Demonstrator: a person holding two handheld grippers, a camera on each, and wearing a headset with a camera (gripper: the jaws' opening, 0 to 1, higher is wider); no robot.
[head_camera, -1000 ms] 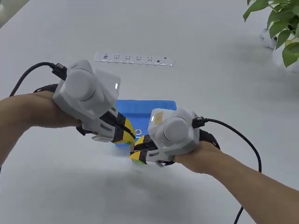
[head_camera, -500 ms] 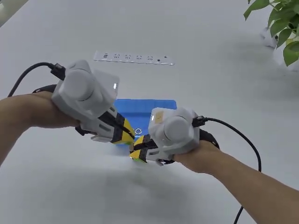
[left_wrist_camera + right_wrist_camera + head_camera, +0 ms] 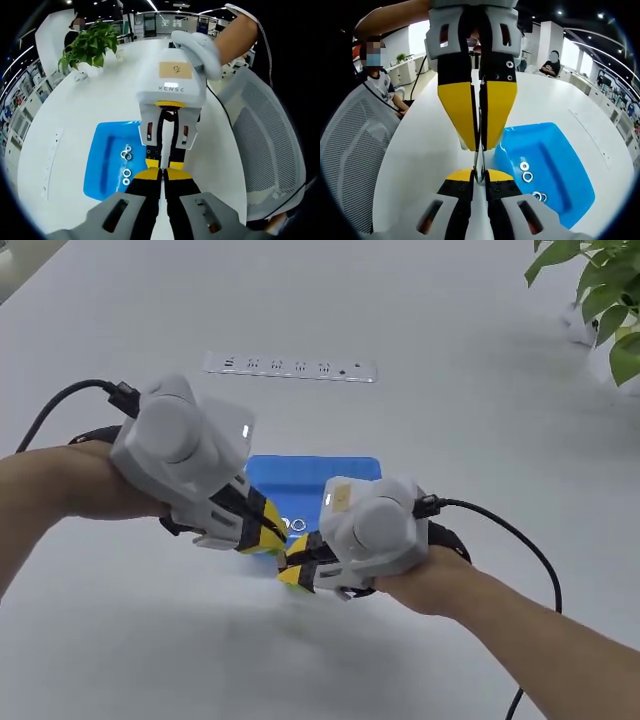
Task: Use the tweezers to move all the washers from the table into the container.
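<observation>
thin silver metal tweezers (image 3: 478, 162) bridge the tip-to-tip left hand-held gripper (image 3: 163, 172) and right hand-held gripper (image 3: 479, 176), both clamped on them.

In the left gripper view, the white housing (image 3: 172, 92) of the right gripper (image 3: 166, 161) carries the printed brand "XENSE" in small dark capitals. Just above it a tan sticker (image 3: 175, 70) bears a handwritten mark that looks like "0x", though this is not certain. In the head view, the sticker's writing and the markings on the power strip (image 3: 290, 367) on the desk (image 3: 480, 420) are too small to read.
</observation>
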